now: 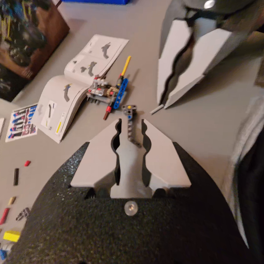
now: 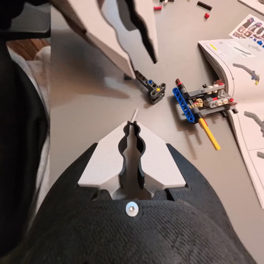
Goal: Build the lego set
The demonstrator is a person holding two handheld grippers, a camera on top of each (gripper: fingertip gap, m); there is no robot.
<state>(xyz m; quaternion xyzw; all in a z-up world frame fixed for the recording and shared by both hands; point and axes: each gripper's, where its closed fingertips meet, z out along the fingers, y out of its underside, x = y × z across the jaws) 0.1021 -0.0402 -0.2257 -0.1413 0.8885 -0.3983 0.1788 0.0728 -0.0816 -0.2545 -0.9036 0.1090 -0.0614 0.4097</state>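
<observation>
My left gripper (image 1: 130, 121) is open, low over the grey table. A dark grey angled Lego beam (image 1: 129, 125) with a T-shaped end, a blue pin and a yellow axle end lies between its fingers; in the right wrist view the beam (image 2: 153, 88) runs under the left gripper's (image 2: 144, 70) tip. My right gripper (image 2: 132, 122) is shut on a thin light grey axle (image 2: 134, 115) that sticks out of its tips toward the beam. In the left wrist view the right gripper (image 1: 161, 105) and the axle (image 1: 156, 110) are just right of the beam.
A partial Lego assembly (image 1: 108, 91) with a blue beam and a yellow axle lies beside the open instruction booklet (image 1: 80, 80); both also show in the right wrist view (image 2: 200, 102) (image 2: 235, 71). A sticker sheet (image 1: 22, 122), loose parts (image 1: 16, 176) and a wooden box (image 1: 47, 28) are left.
</observation>
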